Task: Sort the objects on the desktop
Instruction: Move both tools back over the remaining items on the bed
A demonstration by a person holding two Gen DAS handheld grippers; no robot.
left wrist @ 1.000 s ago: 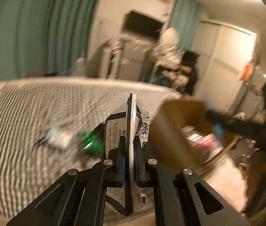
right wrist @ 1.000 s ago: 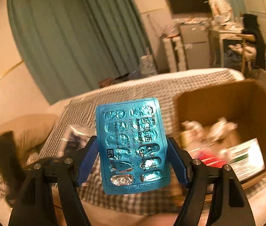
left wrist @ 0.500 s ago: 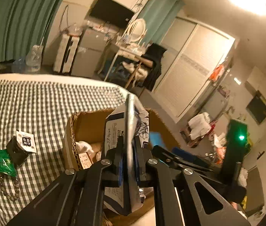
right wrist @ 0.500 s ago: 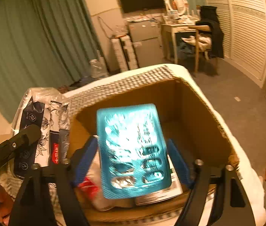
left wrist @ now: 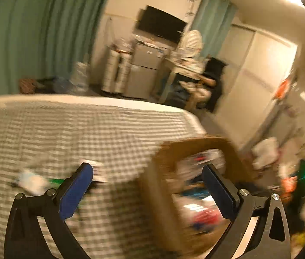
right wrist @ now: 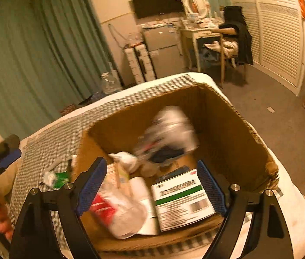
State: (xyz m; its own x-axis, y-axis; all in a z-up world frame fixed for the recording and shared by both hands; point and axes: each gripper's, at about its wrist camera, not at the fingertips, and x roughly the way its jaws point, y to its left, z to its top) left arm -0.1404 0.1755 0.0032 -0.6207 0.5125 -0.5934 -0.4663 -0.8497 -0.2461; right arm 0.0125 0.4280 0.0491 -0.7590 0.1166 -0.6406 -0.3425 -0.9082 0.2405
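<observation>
A brown cardboard box [right wrist: 228, 116] stands on the checked tablecloth, holding packets, a green-striped white box [right wrist: 180, 196] and a red-and-clear bag [right wrist: 117, 213]. A blurred tissue pack [right wrist: 169, 127] is in the air inside the box. My right gripper [right wrist: 152, 181] is open and empty over the box's near edge. My left gripper [left wrist: 148, 190] is open and empty, above the table at the box's left wall [left wrist: 161, 185]. The blue blister pack is not clearly seen.
Small items, a green packet [right wrist: 60, 178] and white bits [left wrist: 30, 181], lie on the checked cloth [left wrist: 87, 129] left of the box. The table edge and grey floor [right wrist: 282, 125] lie to the right. A desk, chair and fridge stand behind.
Both grippers have opened. The tissue pack left my left gripper and the blue blister pack left my right gripper; the tissue pack is falling into the box. The left view has swung back toward the table.
</observation>
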